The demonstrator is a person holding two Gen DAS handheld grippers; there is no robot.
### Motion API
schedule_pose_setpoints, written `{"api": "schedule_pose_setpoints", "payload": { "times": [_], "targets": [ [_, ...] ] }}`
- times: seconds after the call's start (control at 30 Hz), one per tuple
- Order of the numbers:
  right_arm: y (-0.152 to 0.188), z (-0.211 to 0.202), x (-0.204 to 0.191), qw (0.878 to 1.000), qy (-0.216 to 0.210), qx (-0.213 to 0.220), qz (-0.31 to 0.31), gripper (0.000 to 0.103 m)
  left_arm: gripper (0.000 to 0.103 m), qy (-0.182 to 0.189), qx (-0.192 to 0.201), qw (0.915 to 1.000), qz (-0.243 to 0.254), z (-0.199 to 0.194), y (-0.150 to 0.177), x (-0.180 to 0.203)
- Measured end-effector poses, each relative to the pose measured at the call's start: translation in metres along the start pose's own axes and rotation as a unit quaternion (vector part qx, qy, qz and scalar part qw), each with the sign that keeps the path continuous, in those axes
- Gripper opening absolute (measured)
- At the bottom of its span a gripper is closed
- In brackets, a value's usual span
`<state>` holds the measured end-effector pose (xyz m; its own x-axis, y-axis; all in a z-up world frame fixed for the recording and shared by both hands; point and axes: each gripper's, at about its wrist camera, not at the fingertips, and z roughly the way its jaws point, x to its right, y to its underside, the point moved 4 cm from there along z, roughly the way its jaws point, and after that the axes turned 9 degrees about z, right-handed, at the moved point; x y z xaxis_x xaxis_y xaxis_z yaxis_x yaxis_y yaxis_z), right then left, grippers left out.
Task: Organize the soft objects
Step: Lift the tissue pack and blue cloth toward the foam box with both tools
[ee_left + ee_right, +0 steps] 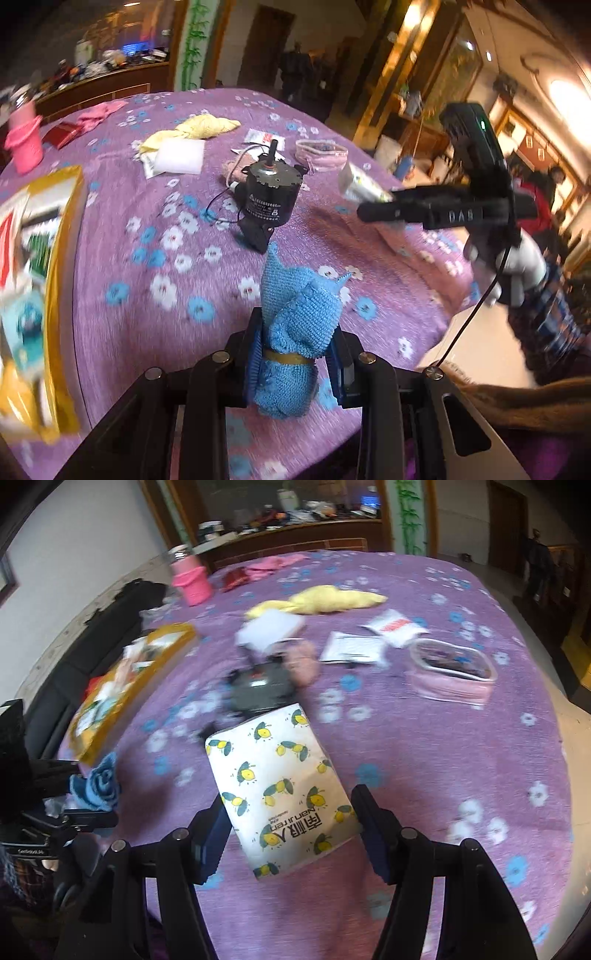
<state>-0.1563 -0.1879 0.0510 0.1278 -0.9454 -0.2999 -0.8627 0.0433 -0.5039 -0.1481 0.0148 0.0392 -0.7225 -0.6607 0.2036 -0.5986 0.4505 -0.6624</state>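
A rolled blue towel (295, 325) with a gold band sits between the pads of my left gripper (295, 354), which is shut on it above the purple flowered bedspread (184, 295). My right gripper (291, 823) is shut on a white tissue pack (280, 782) printed with lemons, held slightly tilted over the bed. In the left wrist view, the right gripper (373, 206) shows at the right with the pack (358, 184) at its tip. At the left edge of the right wrist view, the left gripper (96, 792) carries the towel (99, 786).
On the bed lie a black motor (269, 195) with wires, a yellow cloth (199, 127), a white pad (179, 157), a pink pouch (321, 153), papers (391, 626), a pink cloth (98, 112) and a pink bottle (24, 140). A gold-rimmed box (62, 258) of items stands at the left.
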Motion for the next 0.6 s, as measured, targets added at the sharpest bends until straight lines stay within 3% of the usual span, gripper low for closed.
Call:
{"api": "schedule_pose_setpoints", "payload": {
  "times": [0.17,0.3,0.47,0.6],
  "targets": [
    [0.006,0.011,-0.048,0.998,-0.047,-0.014,-0.028,0.063,0.031,-0.004,0.047,0.9969,-0.062,-0.033,0.022,-0.017],
    [0.004,0.029,-0.094,0.994,-0.091,-0.033,-0.051,0.063,0.031,-0.042,0.073,0.9916,-0.099,-0.060,0.038,-0.041],
    [-0.004,0.049,-0.149,0.987,-0.125,-0.050,-0.082,0.063,0.031,-0.107,0.099,0.9779,-0.150,-0.088,0.054,-0.085],
    [-0.017,0.063,-0.188,0.984,-0.134,-0.055,-0.108,0.063,0.031,-0.130,0.109,0.9670,-0.190,-0.098,0.066,-0.117]
  ]
}}
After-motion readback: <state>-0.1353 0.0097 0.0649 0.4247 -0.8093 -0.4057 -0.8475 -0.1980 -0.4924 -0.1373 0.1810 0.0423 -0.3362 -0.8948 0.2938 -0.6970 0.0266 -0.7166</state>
